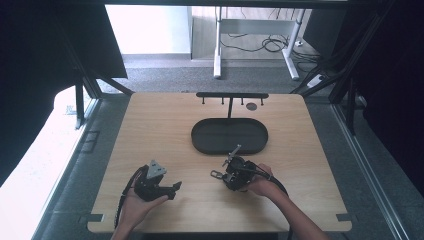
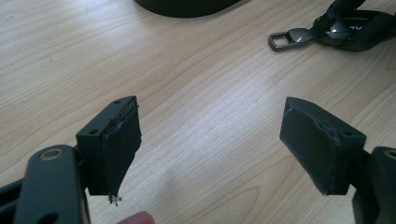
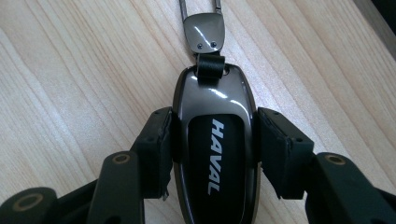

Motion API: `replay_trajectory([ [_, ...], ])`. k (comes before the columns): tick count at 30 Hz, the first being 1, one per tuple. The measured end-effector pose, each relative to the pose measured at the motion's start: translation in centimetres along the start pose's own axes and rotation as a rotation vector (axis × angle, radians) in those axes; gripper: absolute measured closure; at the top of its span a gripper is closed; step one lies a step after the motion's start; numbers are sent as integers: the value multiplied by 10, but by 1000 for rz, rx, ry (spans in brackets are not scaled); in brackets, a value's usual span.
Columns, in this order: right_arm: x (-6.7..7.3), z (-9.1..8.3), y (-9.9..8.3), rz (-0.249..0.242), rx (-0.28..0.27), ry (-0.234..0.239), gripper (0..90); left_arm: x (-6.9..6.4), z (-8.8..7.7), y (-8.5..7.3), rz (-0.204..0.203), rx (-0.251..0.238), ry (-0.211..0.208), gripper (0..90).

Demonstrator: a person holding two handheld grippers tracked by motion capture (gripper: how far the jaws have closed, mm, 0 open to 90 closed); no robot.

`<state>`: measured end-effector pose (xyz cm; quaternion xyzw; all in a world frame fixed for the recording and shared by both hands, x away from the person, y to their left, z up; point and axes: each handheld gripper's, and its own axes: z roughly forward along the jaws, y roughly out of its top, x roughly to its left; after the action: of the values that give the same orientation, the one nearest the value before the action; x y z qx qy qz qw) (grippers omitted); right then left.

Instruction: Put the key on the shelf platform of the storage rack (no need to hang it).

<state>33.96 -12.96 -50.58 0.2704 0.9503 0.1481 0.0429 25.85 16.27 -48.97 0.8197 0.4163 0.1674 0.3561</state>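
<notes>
A dark glossy car key fob [image 3: 215, 144] marked HAVAL, with a short strap and a metal clip [image 3: 203, 28], lies just above the wooden table. My right gripper [image 3: 214, 140] is shut on the fob, one pad on each of its sides. From above, the right gripper [image 1: 231, 172] sits right of the table's middle, with the clip [image 1: 216, 174] sticking out to its left. My left gripper [image 2: 210, 140] stands open over bare wood with nothing between its jaws; in the high view the left gripper [image 1: 175, 187] is at the front left. The fob and clip [image 2: 289, 38] lie ahead of it.
A black oval tray [image 1: 230, 136] lies at the table's middle, behind both grippers. A black rack with small hooks [image 1: 231, 96] stands on its post at the tray's far side. The table's front edge [image 1: 220, 231] runs close under the person's forearms.
</notes>
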Motion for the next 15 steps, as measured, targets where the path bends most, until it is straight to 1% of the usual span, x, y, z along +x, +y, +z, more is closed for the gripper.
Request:
replay_trajectory([
  [1, -1, 0, 1, -6, 6, 2, 489, 0, 0, 0, 0, 0, 0, 209],
  [3, -1, 0, 3, -3, 22, 9, 490, 0, 0, 0, 0, 1, 0, 209],
  [5, -3, 0, 5, 12, 40, 28, 491, 1, 1, -1, -6, 3, -6, 209],
  [6, -3, 0, 7, 18, 43, 30, 491, 1, 1, -1, -6, 3, -7, 209],
  [9, -4, -2, 9, 16, 29, 56, 492, 1, 0, -1, -7, 1, -10, 209],
  [13, -5, -7, 10, 25, 19, 68, 492, 2, -1, -1, -9, -3, -8, 209],
  [15, -6, -14, 10, 28, 6, 76, 493, 2, -1, -1, -12, -4, -9, 209],
])
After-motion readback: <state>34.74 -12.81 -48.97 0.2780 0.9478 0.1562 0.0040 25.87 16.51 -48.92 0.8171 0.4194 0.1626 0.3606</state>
